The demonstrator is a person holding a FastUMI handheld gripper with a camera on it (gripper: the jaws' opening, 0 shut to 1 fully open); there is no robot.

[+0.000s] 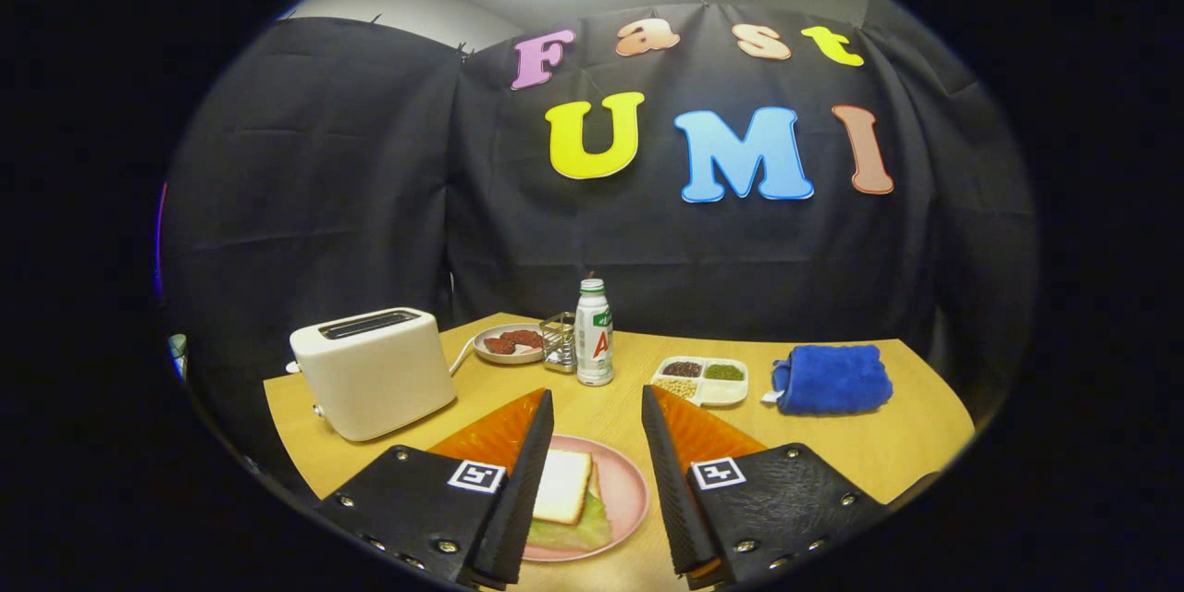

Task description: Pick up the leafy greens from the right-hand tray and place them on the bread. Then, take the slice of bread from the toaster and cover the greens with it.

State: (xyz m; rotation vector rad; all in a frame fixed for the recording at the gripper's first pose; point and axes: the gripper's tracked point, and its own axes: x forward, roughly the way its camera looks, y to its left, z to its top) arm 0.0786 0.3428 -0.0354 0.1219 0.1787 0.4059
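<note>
While my fingers (pixel 546 444) are standing wide apart and holding nothing, my gripper (pixel 597 416) is hovering over the pink plate (pixel 629 490), where the bread slice (pixel 564 486) is lying atop the leafy greens (pixel 578 532), toaster (pixel 375 370) beyond.

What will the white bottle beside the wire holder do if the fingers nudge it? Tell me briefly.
The bottle stands upright, tall and narrow, so it probably tips rather than slides. Its round body would likely roll once down. The open gripper hovers over the pink plate, short of the bottle.
</note>
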